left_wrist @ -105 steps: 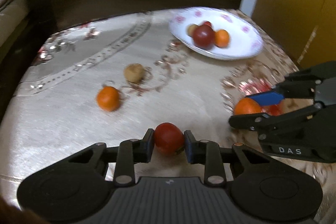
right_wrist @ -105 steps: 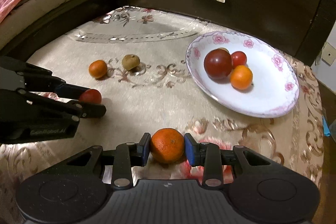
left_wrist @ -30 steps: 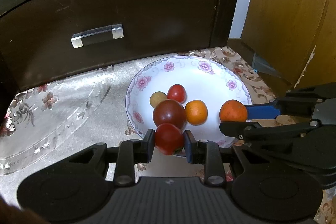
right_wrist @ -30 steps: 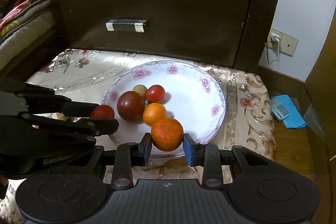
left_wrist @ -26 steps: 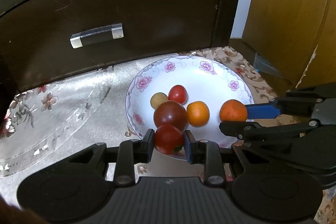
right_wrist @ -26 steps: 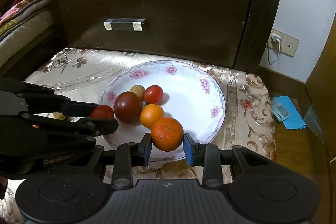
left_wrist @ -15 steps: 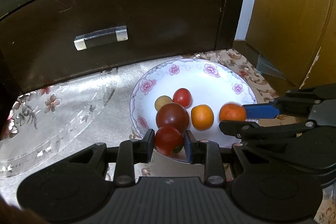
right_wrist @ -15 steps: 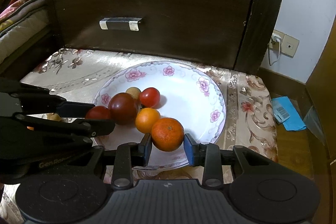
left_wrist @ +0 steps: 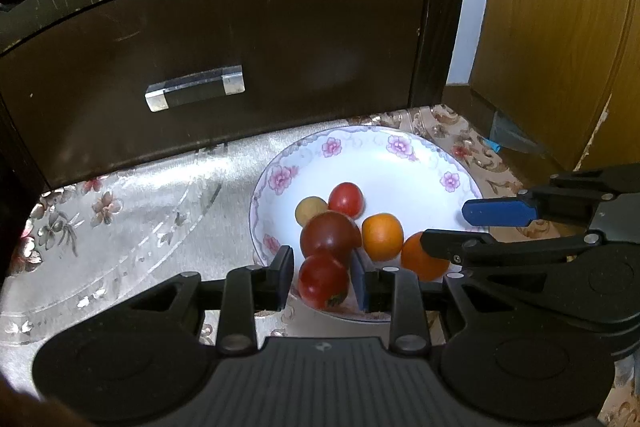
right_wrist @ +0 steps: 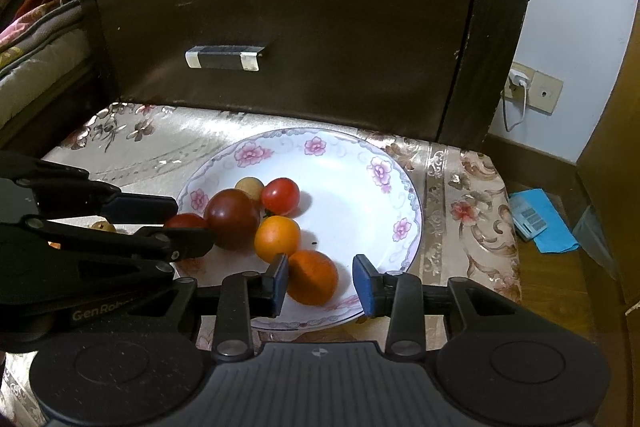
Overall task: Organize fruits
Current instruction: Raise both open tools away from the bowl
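Observation:
A white flowered plate (left_wrist: 420, 155) (right_wrist: 352, 163) holds a dark red tomato (left_wrist: 329, 235) (right_wrist: 231, 217), a small red tomato (left_wrist: 346, 199) (right_wrist: 281, 195), a small orange (left_wrist: 382, 235) (right_wrist: 277, 238) and a beige fruit (left_wrist: 310, 209) (right_wrist: 249, 186). My left gripper (left_wrist: 322, 279) has opened around a red tomato (left_wrist: 322, 281) (right_wrist: 185, 220) at the plate's near left rim. My right gripper (right_wrist: 320, 283) is open; a tangerine (right_wrist: 312, 282) (left_wrist: 422, 261) lies on the plate between its fingers, by the left pad.
A dark wooden drawer front with a metal handle (left_wrist: 195, 87) (right_wrist: 225, 57) stands just behind the plate. The floral cloth (left_wrist: 132, 211) covers the surface. A small brown fruit (right_wrist: 102, 226) lies left of the plate. A wooden cabinet (left_wrist: 560, 27) is at right.
Both grippers have opened their jaws. The tangerine and the red tomato, held a moment ago, now rest on the plate. Both grippers have lowered slightly toward the plate.

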`<state>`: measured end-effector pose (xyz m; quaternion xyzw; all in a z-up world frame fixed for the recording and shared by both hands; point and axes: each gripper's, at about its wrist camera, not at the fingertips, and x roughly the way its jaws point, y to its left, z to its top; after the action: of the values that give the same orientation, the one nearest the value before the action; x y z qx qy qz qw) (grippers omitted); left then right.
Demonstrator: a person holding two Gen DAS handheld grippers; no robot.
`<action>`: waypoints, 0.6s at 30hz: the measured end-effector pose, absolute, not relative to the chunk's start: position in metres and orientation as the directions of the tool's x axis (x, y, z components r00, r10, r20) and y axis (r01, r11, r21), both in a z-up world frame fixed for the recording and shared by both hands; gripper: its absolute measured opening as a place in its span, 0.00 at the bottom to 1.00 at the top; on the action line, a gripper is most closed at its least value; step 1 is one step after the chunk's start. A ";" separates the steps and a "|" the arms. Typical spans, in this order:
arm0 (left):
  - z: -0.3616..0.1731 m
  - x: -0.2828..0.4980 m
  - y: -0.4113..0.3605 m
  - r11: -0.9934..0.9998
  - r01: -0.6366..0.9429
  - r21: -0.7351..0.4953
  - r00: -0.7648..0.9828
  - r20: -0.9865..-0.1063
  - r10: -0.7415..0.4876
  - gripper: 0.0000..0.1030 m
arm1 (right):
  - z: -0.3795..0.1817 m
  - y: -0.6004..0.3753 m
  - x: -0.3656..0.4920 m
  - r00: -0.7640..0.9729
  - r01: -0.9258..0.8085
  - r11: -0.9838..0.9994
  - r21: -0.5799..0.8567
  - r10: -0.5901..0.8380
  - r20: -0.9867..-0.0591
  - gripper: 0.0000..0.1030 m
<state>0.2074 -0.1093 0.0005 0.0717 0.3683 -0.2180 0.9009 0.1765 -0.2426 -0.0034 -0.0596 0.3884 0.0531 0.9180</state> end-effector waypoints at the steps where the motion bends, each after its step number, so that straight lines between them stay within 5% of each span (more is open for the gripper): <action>1: 0.001 0.207 -0.110 0.895 0.446 -0.028 0.636 -0.693 -0.339 0.38 | -0.003 -0.243 0.176 0.694 -0.143 0.987 -0.068 0.051 -0.718 0.30; 18: 0.015 0.196 -0.105 0.898 0.440 0.012 0.673 -0.667 -0.320 0.39 | 0.009 -0.237 0.170 0.722 -0.137 0.987 -0.079 0.045 -0.690 0.30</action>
<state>0.1960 -0.1046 0.0148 0.0859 0.3465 -0.2087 0.9105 0.1698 -0.2369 0.0093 -0.0624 0.3693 0.0490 0.9259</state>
